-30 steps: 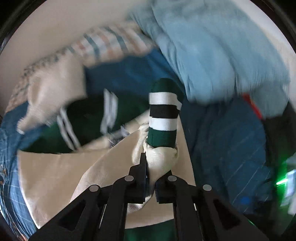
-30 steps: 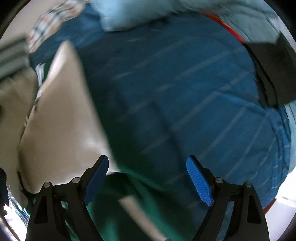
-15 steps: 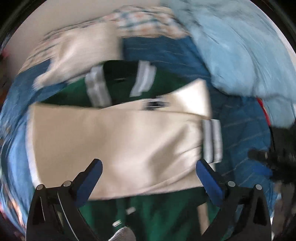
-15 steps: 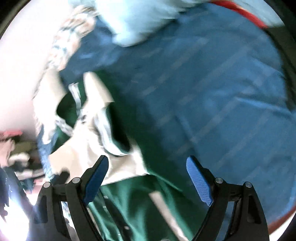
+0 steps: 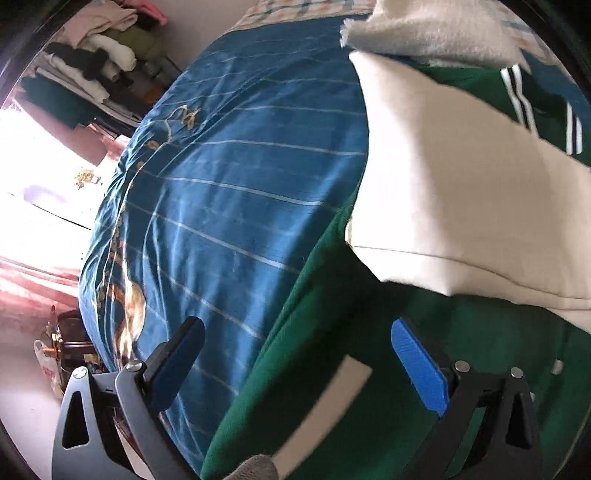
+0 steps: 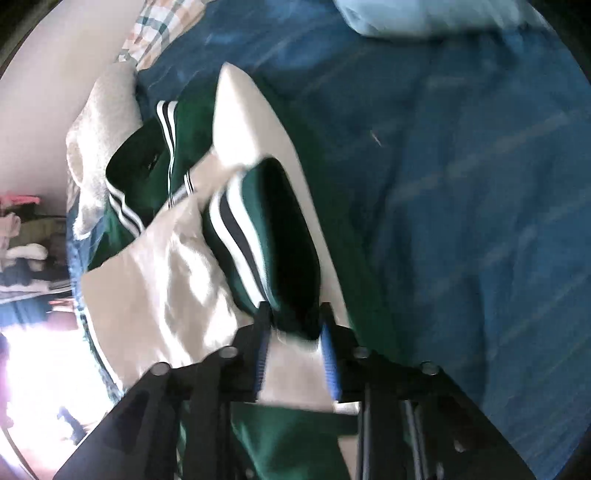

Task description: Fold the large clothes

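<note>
A green jacket (image 5: 480,350) with cream sleeves (image 5: 443,184) lies on a blue striped bedspread (image 5: 229,166). My left gripper (image 5: 295,332) stands wide open above the jacket's left green edge, where it meets the bedspread, with nothing gripped. In the right wrist view the sleeve's cuff (image 6: 266,236), green with white and black stripes, sticks up between the blue pads. My right gripper (image 6: 295,332) is closing, its jaws pinching the base of that cuff. The cream sleeve (image 6: 159,295) bunches to its left.
A fuzzy cream cloth (image 5: 424,33) and a checked fabric (image 6: 159,33) lie at the bed's far side. A light blue bundle (image 6: 406,14) sits at the top. Stacked clothes (image 5: 92,55) fill shelves beyond the bed's left edge, above a brightly lit floor.
The left gripper let go of the striped cuff, opened wide and swung left to the jacket's edge. The right gripper moved onto the cuff and closed from wide open.
</note>
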`<action>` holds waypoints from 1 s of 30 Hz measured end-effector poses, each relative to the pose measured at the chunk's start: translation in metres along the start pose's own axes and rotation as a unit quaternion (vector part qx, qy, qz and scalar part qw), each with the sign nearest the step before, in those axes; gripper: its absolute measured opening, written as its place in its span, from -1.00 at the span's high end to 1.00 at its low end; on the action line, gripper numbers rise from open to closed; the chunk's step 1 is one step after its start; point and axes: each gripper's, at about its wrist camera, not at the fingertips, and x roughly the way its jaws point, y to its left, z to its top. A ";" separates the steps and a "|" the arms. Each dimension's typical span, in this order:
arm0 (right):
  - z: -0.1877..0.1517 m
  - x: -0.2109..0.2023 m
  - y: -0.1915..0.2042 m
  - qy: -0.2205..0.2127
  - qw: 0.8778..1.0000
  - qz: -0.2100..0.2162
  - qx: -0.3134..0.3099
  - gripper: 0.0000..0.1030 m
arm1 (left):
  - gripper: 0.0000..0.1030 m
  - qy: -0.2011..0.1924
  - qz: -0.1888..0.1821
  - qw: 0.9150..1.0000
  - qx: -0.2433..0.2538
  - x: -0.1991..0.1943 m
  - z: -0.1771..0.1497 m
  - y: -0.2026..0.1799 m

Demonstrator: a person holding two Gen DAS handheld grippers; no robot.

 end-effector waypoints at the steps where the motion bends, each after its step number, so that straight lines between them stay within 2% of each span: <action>1: -0.010 -0.008 -0.004 -0.002 1.000 -0.002 -0.004 0.18 | -1.00 -0.002 0.012 1.000 0.014 0.007 0.004 -0.006; 2: -0.019 -0.015 -0.006 -0.006 1.000 -0.012 -0.013 0.07 | -1.00 -0.005 0.025 0.999 0.027 0.012 0.008 -0.011; 4: -0.043 -0.025 -0.006 -0.004 0.996 -0.062 -0.063 0.03 | -1.00 -0.018 0.071 0.996 0.050 0.028 0.018 -0.019; 6: -0.065 -0.018 -0.007 0.024 0.988 -0.101 -0.112 0.01 | -1.00 -0.026 0.107 0.993 0.051 0.043 0.028 -0.019; 7: -0.074 -0.006 -0.004 0.040 0.982 -0.126 -0.137 0.01 | -1.00 -0.018 0.116 0.992 0.044 0.052 0.034 -0.016; 10: -0.088 0.028 0.000 0.063 0.968 -0.169 -0.174 0.01 | -1.00 -0.006 0.115 0.993 0.020 0.074 0.042 -0.002; 13: -0.080 0.044 0.005 0.042 0.961 -0.205 -0.181 0.01 | -1.00 0.007 0.100 0.995 -0.015 0.084 0.046 0.014; 17: -0.053 0.025 -0.013 -0.017 0.979 -0.177 -0.096 0.04 | -1.00 0.006 0.099 0.995 -0.014 0.085 0.044 0.013; 20: -0.035 0.002 -0.042 -0.069 0.976 -0.203 -0.038 0.07 | -1.00 0.003 0.094 0.995 -0.015 0.088 0.044 0.015; 21: -0.031 0.001 -0.053 -0.065 0.978 -0.195 -0.020 0.07 | -1.00 0.004 0.090 0.996 -0.018 0.089 0.044 0.016; 22: -0.026 0.003 -0.069 -0.043 0.986 -0.164 0.009 0.06 | -1.00 0.005 0.086 0.996 -0.020 0.089 0.044 0.017; 24: -0.021 0.004 -0.082 -0.019 0.991 -0.128 0.041 0.02 | -1.00 0.007 0.081 0.996 -0.022 0.089 0.044 0.019; 27: -0.023 -0.007 -0.066 0.001 0.990 -0.143 0.021 -0.03 | -1.00 0.016 0.069 0.997 -0.028 0.083 0.042 0.026; 30: -0.033 -0.021 -0.050 -0.002 0.992 -0.123 0.003 -0.05 | -1.00 0.006 0.037 0.999 -0.033 0.056 0.028 0.033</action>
